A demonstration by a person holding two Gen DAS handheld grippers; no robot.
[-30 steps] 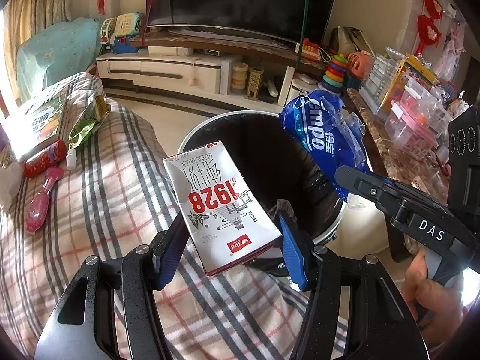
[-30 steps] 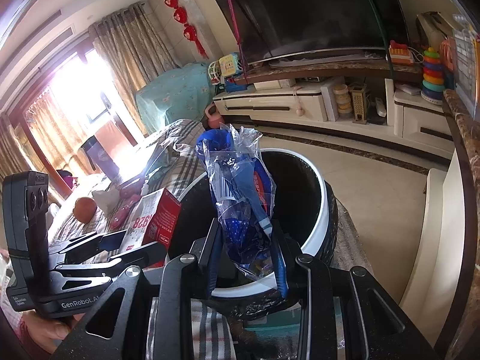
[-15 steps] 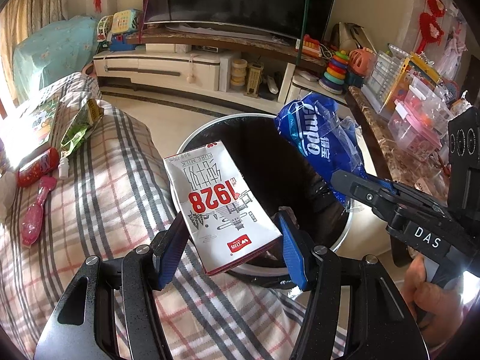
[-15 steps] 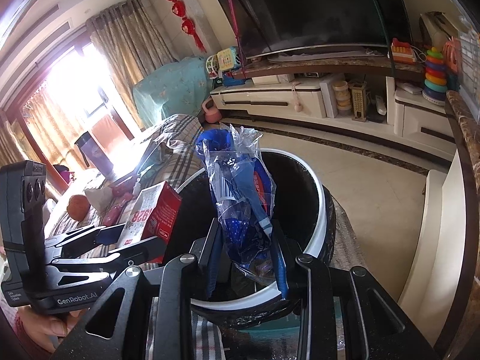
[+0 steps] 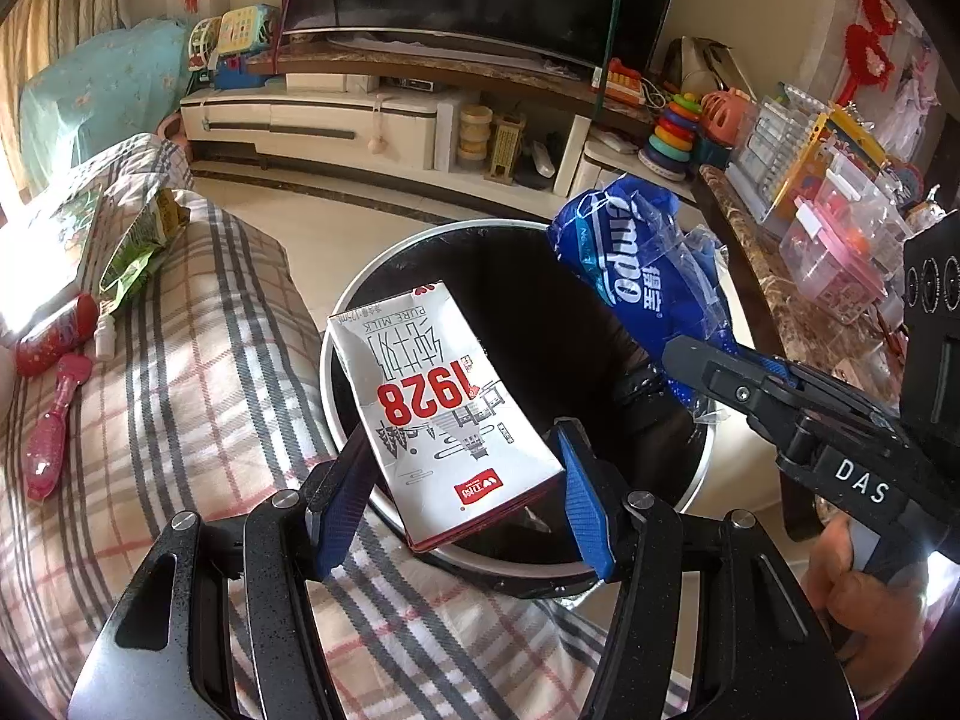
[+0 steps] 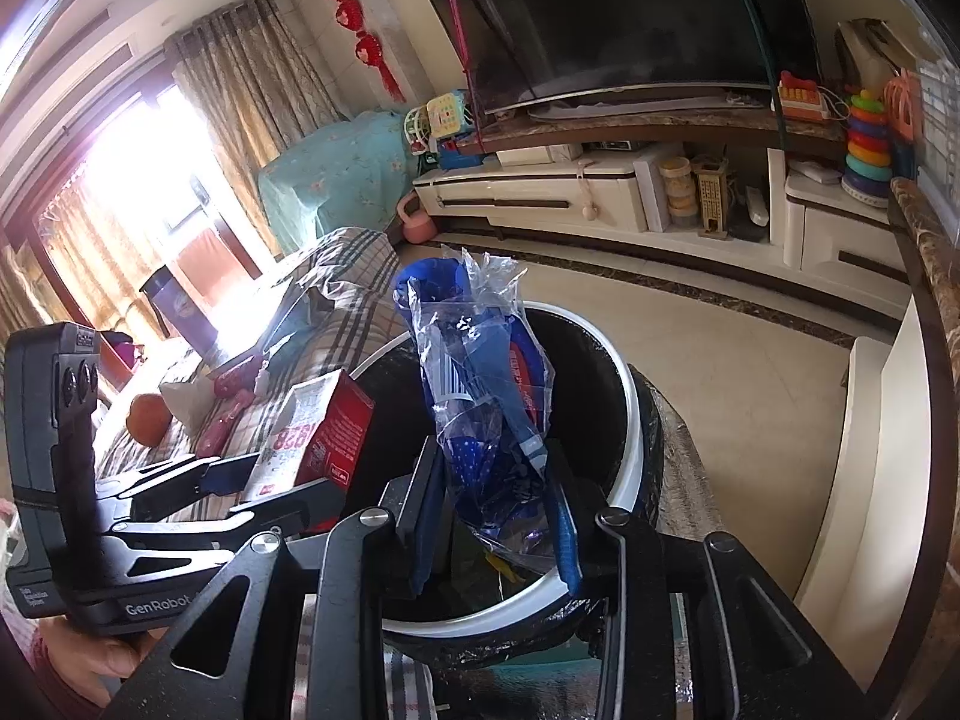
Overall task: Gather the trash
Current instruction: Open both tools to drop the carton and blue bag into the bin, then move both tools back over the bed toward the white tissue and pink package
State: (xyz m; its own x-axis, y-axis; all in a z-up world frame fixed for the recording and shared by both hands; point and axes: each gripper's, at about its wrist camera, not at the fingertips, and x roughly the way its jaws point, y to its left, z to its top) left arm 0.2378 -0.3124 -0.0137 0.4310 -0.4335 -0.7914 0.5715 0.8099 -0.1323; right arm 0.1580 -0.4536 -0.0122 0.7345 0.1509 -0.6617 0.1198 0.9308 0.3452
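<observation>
While the left gripper (image 5: 462,480) clamps the milk carton (image 5: 444,414) above the bin (image 5: 336,336), the right gripper (image 6: 498,516) has just been easing open, blue wrapper (image 6: 486,396) between its jaws, seemingly about to drop.

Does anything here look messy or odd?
Yes: litter on the plaid blanket, a green snack wrapper and a small white bottle. The milk carton looks dented.

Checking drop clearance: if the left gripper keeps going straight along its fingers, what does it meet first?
Probably the trash bin: the left gripper, shut on the milk carton, points into its black-lined mouth. Depth is unclear.
</observation>
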